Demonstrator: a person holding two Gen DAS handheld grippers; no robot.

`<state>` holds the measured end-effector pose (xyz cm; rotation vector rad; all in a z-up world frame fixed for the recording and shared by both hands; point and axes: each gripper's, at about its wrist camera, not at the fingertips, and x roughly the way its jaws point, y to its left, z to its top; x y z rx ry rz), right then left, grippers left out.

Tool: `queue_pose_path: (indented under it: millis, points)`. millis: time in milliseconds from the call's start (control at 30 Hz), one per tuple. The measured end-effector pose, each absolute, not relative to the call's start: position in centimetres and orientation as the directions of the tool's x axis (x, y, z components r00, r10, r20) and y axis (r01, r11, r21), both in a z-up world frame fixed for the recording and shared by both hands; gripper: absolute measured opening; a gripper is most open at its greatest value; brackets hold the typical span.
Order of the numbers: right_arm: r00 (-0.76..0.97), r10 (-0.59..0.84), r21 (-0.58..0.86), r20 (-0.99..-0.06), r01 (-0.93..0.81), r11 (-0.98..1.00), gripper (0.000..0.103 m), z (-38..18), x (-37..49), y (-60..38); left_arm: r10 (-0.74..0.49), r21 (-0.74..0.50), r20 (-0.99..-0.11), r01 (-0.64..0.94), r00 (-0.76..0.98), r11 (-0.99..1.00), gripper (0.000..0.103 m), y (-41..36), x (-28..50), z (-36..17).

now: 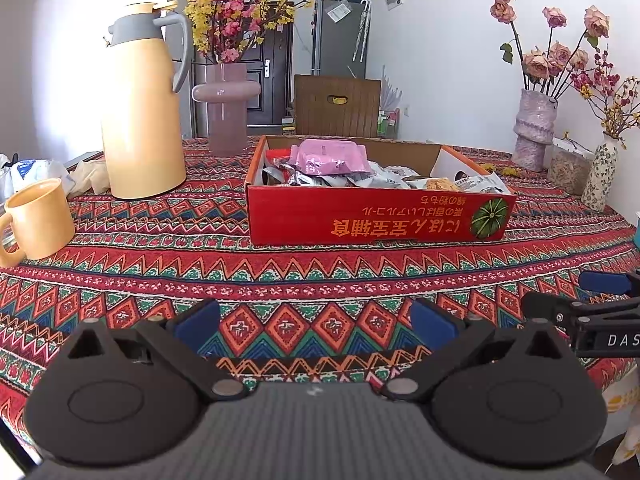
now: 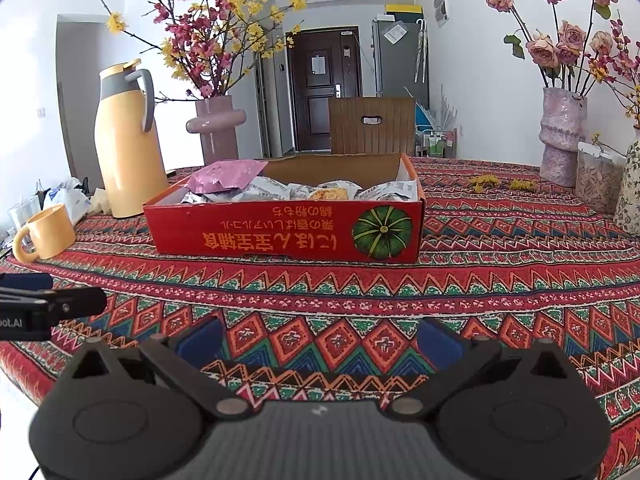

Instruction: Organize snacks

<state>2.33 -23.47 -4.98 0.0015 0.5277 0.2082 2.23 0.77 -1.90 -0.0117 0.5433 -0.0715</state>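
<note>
Patterned tablecloth (image 1: 280, 272) carries a red snack box (image 1: 376, 218), its long axis lying crosswise to both cameras (printing upside down), silver and pink packets (image 1: 330, 156) inside. Left gripper (image 1: 316, 324) and right gripper (image 2: 320, 338) hover near the table edge, fingers spread wide, holding nothing.

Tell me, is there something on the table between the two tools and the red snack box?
Nothing visible. Only bare patterned tablecloth lies between the left tool, the right tool and the red box. The mug and thermos stand off to the left.

Box (image 1: 360, 220): matt red cardboard, printed. Table cloth (image 1: 280, 280): woven fabric, patterned. Jug (image 1: 140, 120) at 10 o'clock: glossy smooth plastic. Snack wrappers (image 1: 360, 178): crinkled shiny foil. Claw pads (image 1: 200, 320): matt blue.
</note>
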Motion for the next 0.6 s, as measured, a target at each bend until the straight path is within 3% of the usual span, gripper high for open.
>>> queue_pose_path:
  millis: [600]
  points:
    - [0.84,0.195,0.053,-0.506,-0.195,0.979,0.103,-5.01,2.43,-23.33,-0.064,-0.038,-0.513,0.052,0.856,0.998,0.103,1.22,2.19,-2.05]
